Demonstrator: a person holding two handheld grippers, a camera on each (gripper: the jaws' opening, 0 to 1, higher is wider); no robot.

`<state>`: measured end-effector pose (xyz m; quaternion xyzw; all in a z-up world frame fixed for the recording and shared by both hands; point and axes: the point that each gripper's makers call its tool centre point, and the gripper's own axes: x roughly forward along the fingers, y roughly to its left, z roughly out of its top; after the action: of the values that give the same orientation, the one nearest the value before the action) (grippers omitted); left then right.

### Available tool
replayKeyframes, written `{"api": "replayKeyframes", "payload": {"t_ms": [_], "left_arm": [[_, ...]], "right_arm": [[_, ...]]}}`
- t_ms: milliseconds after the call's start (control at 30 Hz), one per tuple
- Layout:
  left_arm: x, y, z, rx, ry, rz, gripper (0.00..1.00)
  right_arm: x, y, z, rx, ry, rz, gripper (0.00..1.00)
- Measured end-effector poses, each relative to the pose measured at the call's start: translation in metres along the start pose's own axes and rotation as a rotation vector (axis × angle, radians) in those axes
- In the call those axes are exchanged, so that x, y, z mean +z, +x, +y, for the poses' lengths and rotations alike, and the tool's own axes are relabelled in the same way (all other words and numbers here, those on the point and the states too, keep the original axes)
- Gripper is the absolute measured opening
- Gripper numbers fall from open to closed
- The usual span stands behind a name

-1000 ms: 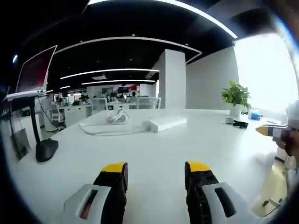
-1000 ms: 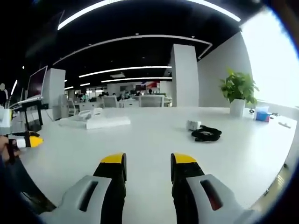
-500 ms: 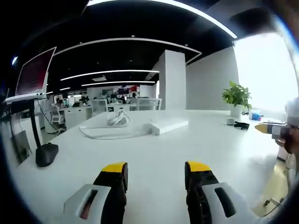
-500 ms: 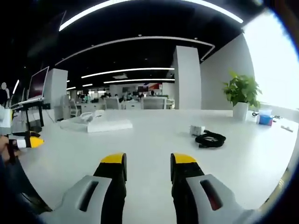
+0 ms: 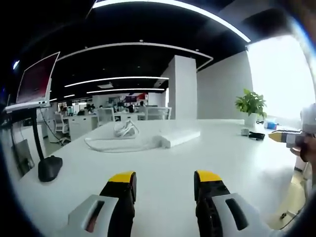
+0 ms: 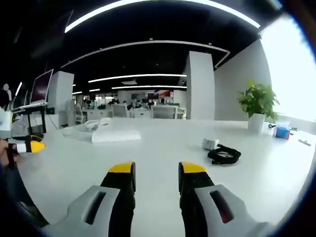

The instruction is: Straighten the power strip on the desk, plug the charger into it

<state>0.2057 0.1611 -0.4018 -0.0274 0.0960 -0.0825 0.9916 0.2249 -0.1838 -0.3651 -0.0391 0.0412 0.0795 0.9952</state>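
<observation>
The big white desk [image 5: 163, 163] holds everything. The power strip [image 5: 178, 138] lies slanted at 12 o'clock in the left gripper view, its cord [image 5: 116, 144] looped beside it, so it needs straightening. What looks like the charger [image 6: 211, 143] sits at 2 o'clock in the right gripper view. Left gripper [image 5: 164, 179] and right gripper [image 6: 156, 170] hang low, jaws apart, empty.

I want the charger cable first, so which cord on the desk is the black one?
The coiled black cord beside the small white charger block; the other cord, looping off the white power strip, is white.
</observation>
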Motion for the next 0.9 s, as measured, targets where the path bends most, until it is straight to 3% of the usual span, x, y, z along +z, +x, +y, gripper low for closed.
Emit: {"api": "replayKeyframes", "payload": {"t_ms": [500, 900], "left_arm": [[0.016, 0.009, 0.002, 0.004, 0.013, -0.028, 0.48], [0.033, 0.021, 0.01, 0.001, 0.003, -0.048, 0.47]], "right_arm": [[0.002, 0.017, 0.005, 0.062, 0.007, 0.009, 0.33], [0.015, 0.036, 0.007, 0.104, -0.022, -0.016, 0.33]]}}
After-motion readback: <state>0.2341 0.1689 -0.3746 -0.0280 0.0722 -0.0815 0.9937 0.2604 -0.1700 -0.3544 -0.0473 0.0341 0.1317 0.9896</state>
